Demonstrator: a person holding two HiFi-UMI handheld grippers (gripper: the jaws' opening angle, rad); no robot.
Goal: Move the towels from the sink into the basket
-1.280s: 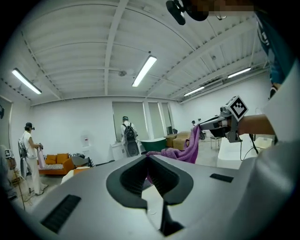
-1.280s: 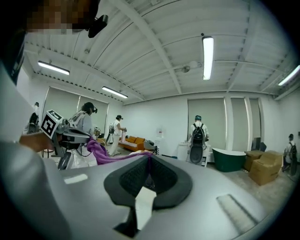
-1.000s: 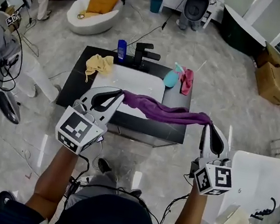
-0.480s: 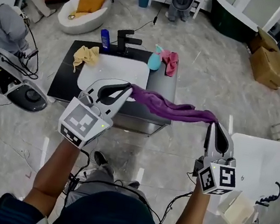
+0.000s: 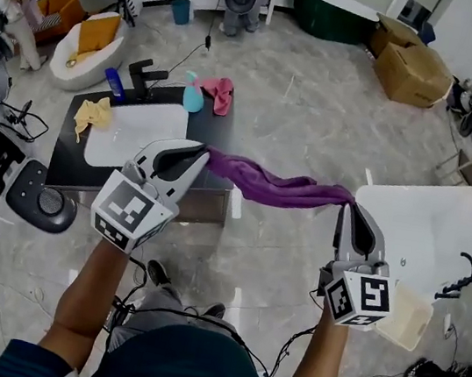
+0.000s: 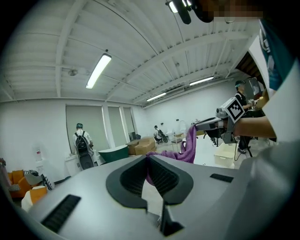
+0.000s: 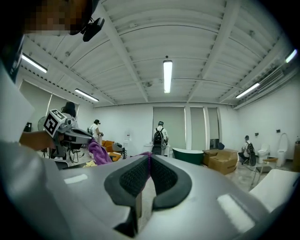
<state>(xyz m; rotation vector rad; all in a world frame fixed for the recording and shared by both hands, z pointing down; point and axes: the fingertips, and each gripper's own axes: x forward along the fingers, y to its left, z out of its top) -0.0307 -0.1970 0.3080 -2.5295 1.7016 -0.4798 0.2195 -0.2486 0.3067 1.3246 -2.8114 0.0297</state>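
Observation:
A purple towel (image 5: 276, 186) hangs stretched in the air between my two grippers. My left gripper (image 5: 204, 153) is shut on its left end, just off the right edge of the black counter. My right gripper (image 5: 348, 208) is shut on its right end, beside the white table (image 5: 430, 227). In the left gripper view the towel (image 6: 190, 143) runs from the closed jaws across to the other gripper. The white sink (image 5: 135, 123) lies behind at the left, with a yellow towel (image 5: 92, 113) on its rim and a pink towel (image 5: 218, 92) on the counter. A cream basket (image 5: 408, 317) sits at the lower right.
A blue spray bottle (image 5: 193, 96) and a black tap (image 5: 146, 74) stand on the counter. A black round device (image 5: 38, 205) sits on the floor at the left. Cardboard boxes (image 5: 414, 71) and a dark green tub (image 5: 331, 7) stand far back. Cables trail over the floor by my feet.
Both grippers have carried the purple towel to the right, away from the sink and toward the white table. The view has swung right with them.

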